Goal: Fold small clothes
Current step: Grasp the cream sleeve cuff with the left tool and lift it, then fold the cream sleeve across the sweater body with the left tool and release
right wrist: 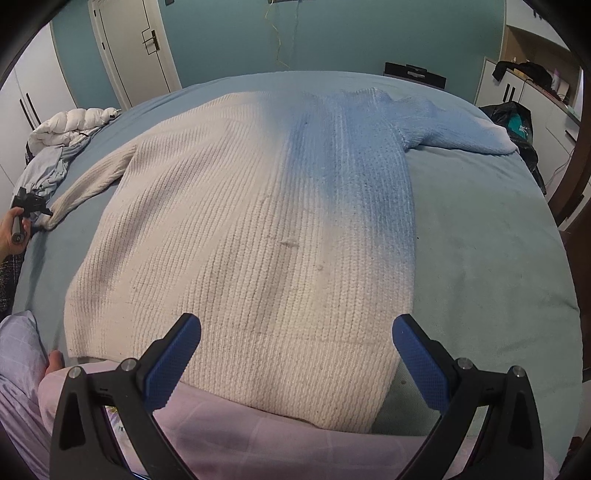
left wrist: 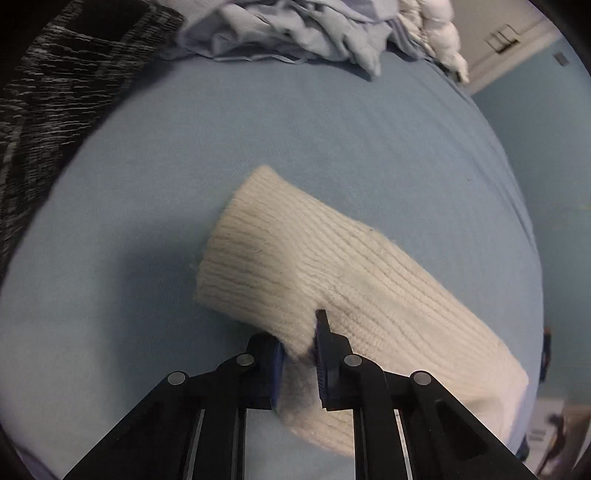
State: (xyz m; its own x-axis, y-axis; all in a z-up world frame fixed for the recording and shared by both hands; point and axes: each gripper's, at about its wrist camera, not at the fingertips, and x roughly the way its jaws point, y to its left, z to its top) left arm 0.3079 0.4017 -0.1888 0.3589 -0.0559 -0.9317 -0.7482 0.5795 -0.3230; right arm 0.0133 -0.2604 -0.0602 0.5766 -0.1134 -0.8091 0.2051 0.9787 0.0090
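A cream ribbed knit sweater with a blue-tinted right side lies flat on the blue bed, both sleeves spread out. My left gripper is shut on the cuff of the left sleeve, which lies across the sheet. The left gripper also shows in the right wrist view, at the far left by the sleeve end. My right gripper is open and empty, held above the sweater's hem at the near edge.
A heap of light blue clothes and a white puffer jacket lie at the bed's far left corner. A dark grey patterned cloth lies beside the bed. Pink checked fabric lies under the hem. A white door and cupboards stand behind.
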